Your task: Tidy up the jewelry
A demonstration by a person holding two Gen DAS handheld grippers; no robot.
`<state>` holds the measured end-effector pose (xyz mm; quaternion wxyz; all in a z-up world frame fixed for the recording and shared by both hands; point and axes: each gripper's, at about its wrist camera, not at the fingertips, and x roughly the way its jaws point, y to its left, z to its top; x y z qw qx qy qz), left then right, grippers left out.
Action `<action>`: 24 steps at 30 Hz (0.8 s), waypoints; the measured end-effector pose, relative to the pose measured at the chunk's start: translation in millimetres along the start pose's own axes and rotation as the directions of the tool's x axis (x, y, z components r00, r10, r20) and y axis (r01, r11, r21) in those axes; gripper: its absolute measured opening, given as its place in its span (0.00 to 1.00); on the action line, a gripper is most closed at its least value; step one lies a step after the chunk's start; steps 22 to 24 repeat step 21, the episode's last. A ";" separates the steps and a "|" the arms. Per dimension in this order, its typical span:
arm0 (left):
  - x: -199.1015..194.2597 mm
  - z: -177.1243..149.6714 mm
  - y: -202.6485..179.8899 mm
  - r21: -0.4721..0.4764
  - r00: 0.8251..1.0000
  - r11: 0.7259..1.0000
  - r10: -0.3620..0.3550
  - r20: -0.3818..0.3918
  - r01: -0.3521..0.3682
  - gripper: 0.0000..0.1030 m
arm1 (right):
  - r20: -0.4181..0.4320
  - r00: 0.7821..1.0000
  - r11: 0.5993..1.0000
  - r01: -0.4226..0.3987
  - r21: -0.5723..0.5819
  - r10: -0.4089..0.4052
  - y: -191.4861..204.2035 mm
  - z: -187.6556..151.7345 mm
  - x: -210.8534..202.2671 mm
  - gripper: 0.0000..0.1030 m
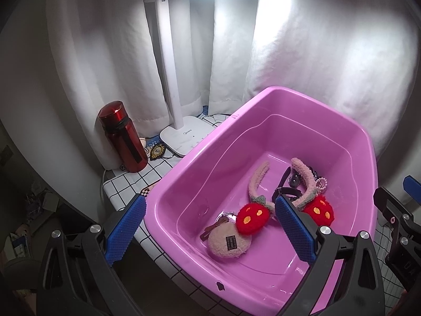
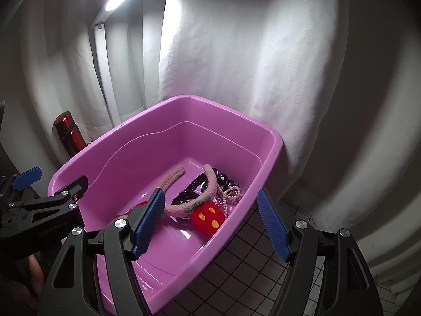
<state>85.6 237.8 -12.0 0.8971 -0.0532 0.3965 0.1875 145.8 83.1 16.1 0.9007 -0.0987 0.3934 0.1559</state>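
- A fuzzy pink headband (image 1: pixel 284 181) with two red strawberry plushes (image 1: pixel 253 217) is lying on the floor of the pink plastic tub (image 1: pixel 184 173), toward its right side in the left wrist view.
- A black strap (image 2: pixel 193 188) is resting under the headband's arch, and a string of pale pearl beads (image 2: pixel 229 197) is sitting just beside it, against the tub's right wall.
- A round beige plush pouch (image 1: pixel 228 242) with a small dark label is lying near the front of the tub floor, touching one strawberry, with a brown bow clip (image 1: pixel 211 227) at its upper left edge.
- The left gripper (image 1: pixel 210 226) is hovering over the tub's near left rim with its blue pads spread wide, one outside the tub and one above the headband, holding nothing.
- The right gripper (image 2: pixel 210 223) is hanging above the tub's near right corner, its jaws likewise parted wide and gripping nothing; one pad is over the tub, the other over the cloth.
- The tub is sitting on a white tablecloth with a black grid (image 2: pixel 244 260).
- A red metal bottle (image 1: pixel 122 137) is standing upright to the left behind the tub, beside the base of a white desk lamp (image 1: pixel 184 138) that is shining from above.
- A white curtain (image 1: pixel 302 52) is hanging behind everything.
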 end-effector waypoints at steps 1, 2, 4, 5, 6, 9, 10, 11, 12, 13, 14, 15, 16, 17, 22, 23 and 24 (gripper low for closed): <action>-0.8 0.1 0.0 -0.001 1.000 1.000 -0.001 0.001 0.001 0.94 | 0.000 1.000 1.000 0.001 0.000 -0.001 -0.1 0.1 -0.1 0.68; -1.6 0.1 0.0 -0.002 1.000 1.000 -0.001 0.002 0.001 0.94 | 0.000 1.000 1.000 0.001 -0.001 -0.001 -0.2 0.0 -0.6 0.68; -1.7 0.1 -0.4 -0.003 1.000 1.000 -0.006 -0.001 0.006 0.94 | 0.002 1.000 1.000 0.002 0.000 -0.002 -0.5 -0.2 -1.2 0.68; -2.3 0.3 -0.3 -0.004 1.000 1.000 -0.005 0.000 0.005 0.94 | 0.003 1.000 1.000 0.002 0.000 -0.002 -0.7 -0.4 -1.7 0.68; -3.0 0.4 -0.2 -0.006 1.000 1.000 -0.006 0.001 0.006 0.94 | 0.003 1.000 1.000 0.002 0.001 -0.002 -0.8 -0.7 -2.1 0.68; -3.9 0.5 -0.1 -0.003 1.000 1.000 -0.009 0.003 0.010 0.94 | 0.003 1.000 1.000 0.001 0.000 -0.001 -0.3 -1.9 -2.5 0.68; -4.3 0.3 0.1 -0.005 1.000 1.000 -0.007 0.004 0.007 0.94 | 0.002 1.000 1.000 0.000 0.000 0.000 -0.6 -1.5 -2.2 0.68; -3.7 0.4 0.2 -0.007 1.000 1.000 -0.008 0.001 0.008 0.94 | 0.002 1.000 1.000 0.001 0.000 -0.001 -0.5 -1.5 -2.3 0.68; -4.0 0.6 0.4 -0.008 1.000 1.000 -0.012 0.001 0.012 0.94 | 0.003 1.000 1.000 0.002 0.000 -0.002 -0.1 -1.7 -2.7 0.68; -4.2 1.1 0.1 -0.009 1.000 1.000 -0.014 -0.002 0.014 0.94 | 0.002 1.000 1.000 0.003 0.000 -0.003 0.0 -2.0 -2.9 0.68; -4.6 1.2 0.1 -0.008 1.000 1.000 -0.015 -0.004 0.015 0.94 | 0.002 1.000 1.000 0.003 0.000 -0.003 0.2 -2.2 -3.0 0.68; -4.8 1.6 0.1 -0.007 1.000 1.000 -0.017 -0.004 0.017 0.94 | 0.001 1.000 1.000 0.002 0.000 -0.002 0.1 -2.3 -3.2 0.68; -5.0 1.9 0.0 -0.006 1.000 1.000 -0.018 -0.004 0.018 0.94 | 0.002 1.000 1.000 0.002 0.000 -0.002 0.3 -2.4 -3.6 0.68; -5.1 2.1 -0.2 -0.006 1.000 1.000 -0.015 -0.005 0.015 0.94 | 0.003 1.000 1.000 0.002 -0.001 -0.002 0.6 -2.8 -4.0 0.68; -5.7 1.5 -0.2 -0.007 1.000 1.000 -0.014 -0.006 0.014 0.94 | 0.002 1.000 1.000 0.002 -0.003 -0.002 0.9 -4.0 -4.9 0.68; -5.7 1.5 -0.2 -0.007 1.000 1.000 -0.014 -0.006 0.014 0.94 | 0.002 1.000 1.000 0.002 -0.003 -0.002 0.9 -4.0 -4.9 0.68; -5.7 1.5 -0.2 -0.007 1.000 1.000 -0.014 -0.006 0.014 0.94 | 0.002 1.000 1.000 0.002 -0.003 -0.002 0.9 -4.0 -4.9 0.68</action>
